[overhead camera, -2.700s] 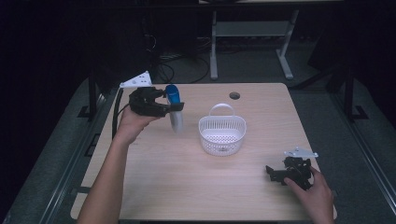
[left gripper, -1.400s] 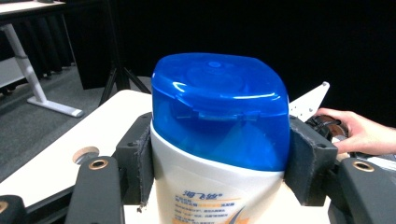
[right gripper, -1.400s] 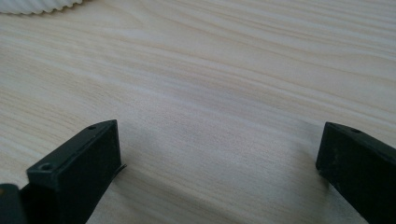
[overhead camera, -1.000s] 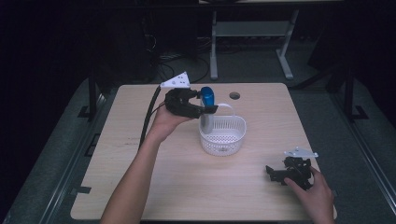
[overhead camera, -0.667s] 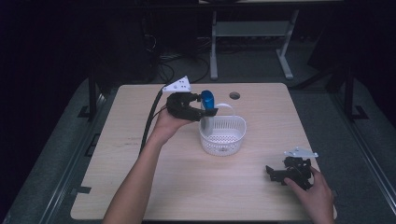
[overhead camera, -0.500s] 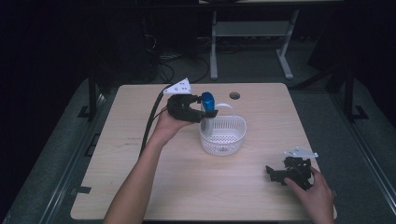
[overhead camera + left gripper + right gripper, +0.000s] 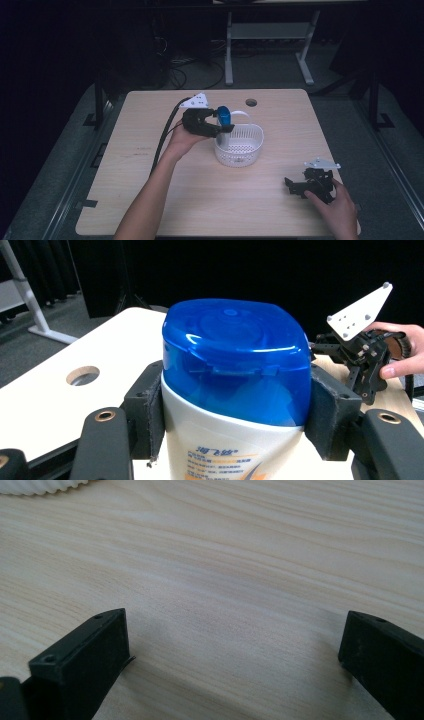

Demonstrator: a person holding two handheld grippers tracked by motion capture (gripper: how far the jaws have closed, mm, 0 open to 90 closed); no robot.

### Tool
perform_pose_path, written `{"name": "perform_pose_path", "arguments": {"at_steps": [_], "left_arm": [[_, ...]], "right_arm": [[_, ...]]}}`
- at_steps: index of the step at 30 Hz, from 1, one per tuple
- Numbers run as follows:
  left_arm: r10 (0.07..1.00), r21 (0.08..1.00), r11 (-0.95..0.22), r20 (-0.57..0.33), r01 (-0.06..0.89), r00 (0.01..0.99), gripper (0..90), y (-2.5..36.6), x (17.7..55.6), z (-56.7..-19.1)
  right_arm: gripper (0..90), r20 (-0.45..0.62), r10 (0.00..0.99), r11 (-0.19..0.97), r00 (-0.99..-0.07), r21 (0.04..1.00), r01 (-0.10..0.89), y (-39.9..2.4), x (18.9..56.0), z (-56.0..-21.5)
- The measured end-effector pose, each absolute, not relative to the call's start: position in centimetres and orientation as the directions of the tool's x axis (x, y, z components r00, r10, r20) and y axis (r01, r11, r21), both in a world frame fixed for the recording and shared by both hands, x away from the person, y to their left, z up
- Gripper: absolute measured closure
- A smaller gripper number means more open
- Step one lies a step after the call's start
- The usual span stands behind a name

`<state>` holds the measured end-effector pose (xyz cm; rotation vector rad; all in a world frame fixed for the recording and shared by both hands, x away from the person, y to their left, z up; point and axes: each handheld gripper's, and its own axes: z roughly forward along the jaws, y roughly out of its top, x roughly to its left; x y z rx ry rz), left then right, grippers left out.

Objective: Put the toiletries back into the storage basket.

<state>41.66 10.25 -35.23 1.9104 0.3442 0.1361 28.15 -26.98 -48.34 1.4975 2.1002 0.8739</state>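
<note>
A white shampoo bottle with a blue cap (image 7: 223, 116) hangs over the left rim of the white perforated basket (image 7: 241, 150), tilted so its cap points up and back. My left gripper (image 7: 221, 128) is shut on it. In the left gripper view the black pads (image 7: 145, 412) press both sides of the bottle (image 7: 235, 375) just under the cap. My right gripper (image 7: 296, 184) rests low at the table's front right, held by a hand. Its jaws stand wide apart over bare wood (image 7: 235, 645), with nothing between them.
The light wooden table (image 7: 150, 200) has a round cable hole (image 7: 251, 102) behind the basket. A black cable (image 7: 165, 135) trails from the left gripper towards the table's left side. The basket's rim (image 7: 40, 486) lies far ahead in the right gripper view.
My left gripper has carried the bottle from left of the basket to over its left rim and sunk a little towards it. The right gripper has stayed put.
</note>
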Motion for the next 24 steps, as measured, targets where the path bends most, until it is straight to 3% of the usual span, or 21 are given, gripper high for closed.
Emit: {"name": "perform_pose_path", "arguments": {"at_steps": [24], "left_arm": [[0.322, 0.912, -0.351, -0.095, 0.211, 0.942, 35.9, 10.1, 41.6, -38.6]], "right_arm": [[0.0, 0.024, 0.942, 0.224, -0.335, 0.697, 0.681, -27.0, 28.2, -48.3]]}}
